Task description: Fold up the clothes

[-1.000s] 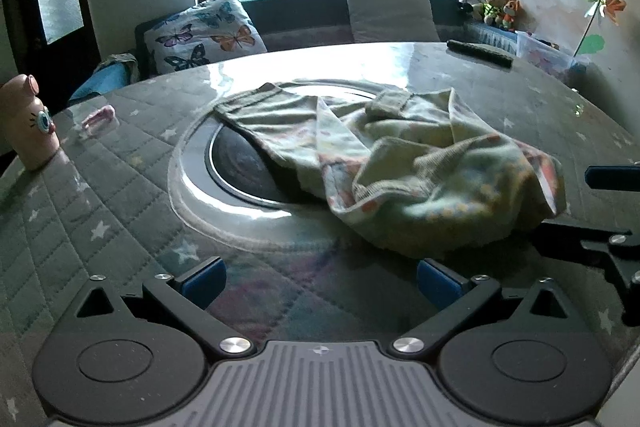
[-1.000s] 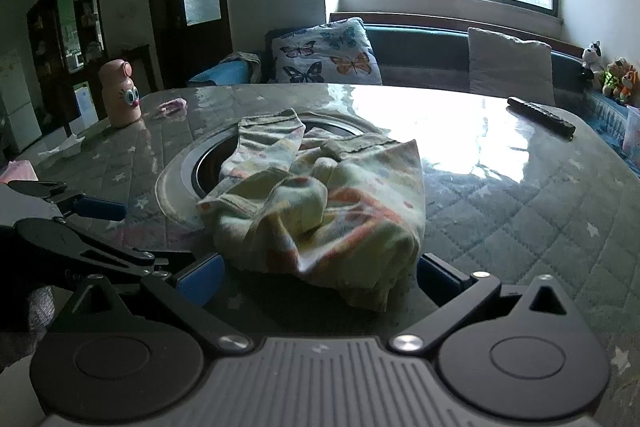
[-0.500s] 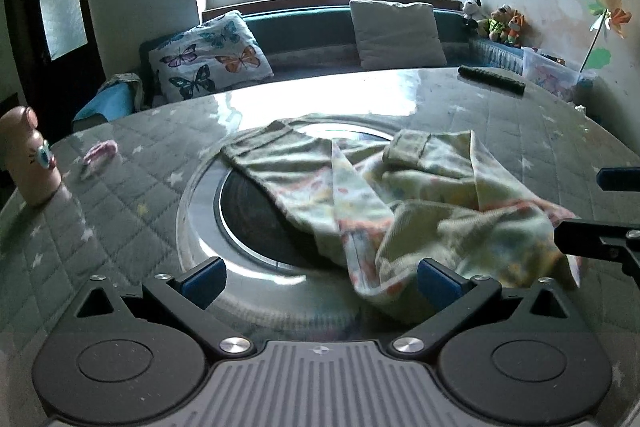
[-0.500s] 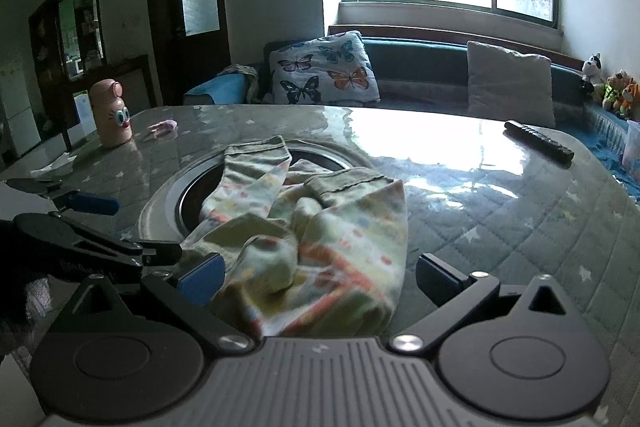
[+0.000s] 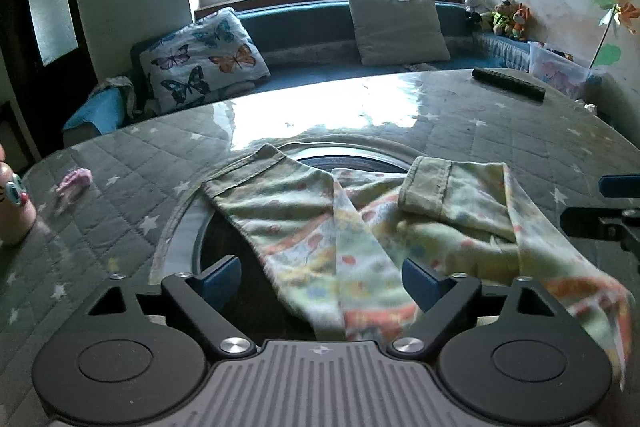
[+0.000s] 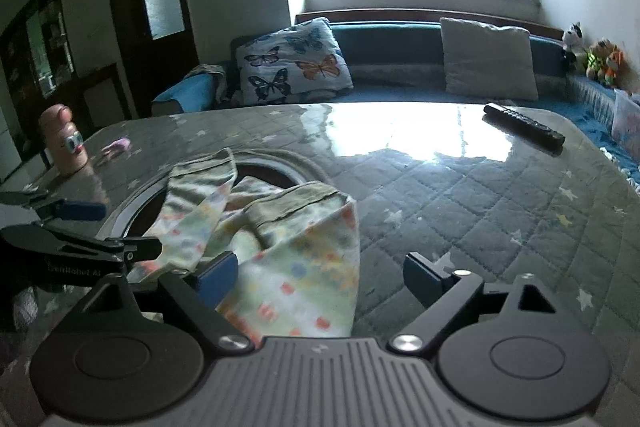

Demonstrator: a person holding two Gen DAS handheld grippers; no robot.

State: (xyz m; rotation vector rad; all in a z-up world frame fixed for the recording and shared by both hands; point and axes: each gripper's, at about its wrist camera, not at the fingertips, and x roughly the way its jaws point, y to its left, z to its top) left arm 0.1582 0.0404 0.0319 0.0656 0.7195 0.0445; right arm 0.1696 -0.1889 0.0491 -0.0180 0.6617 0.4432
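A small pair of pale patterned trousers [image 5: 360, 227] lies rumpled over the round inset in the middle of the quilted table [image 5: 480, 131]; it also shows in the right wrist view [image 6: 288, 247]. Both leg cuffs point away from me. My left gripper [image 5: 320, 277] is open, its fingers either side of the near cloth edge. My right gripper [image 6: 316, 275] is open over the cloth's right part. The left gripper shows in the right view [image 6: 80, 227], the right gripper in the left view [image 5: 608, 215].
A black remote [image 6: 524, 131] lies at the far right of the table. A pink bottle with eyes [image 6: 66, 143] and a small pink item [image 6: 118, 147] stand at the far left. A sofa with a butterfly cushion [image 5: 204, 61] is behind the table.
Both grippers have moved forward and down over the trousers. The cloth has spread out flatter, and its near edge now lies between the fingers.
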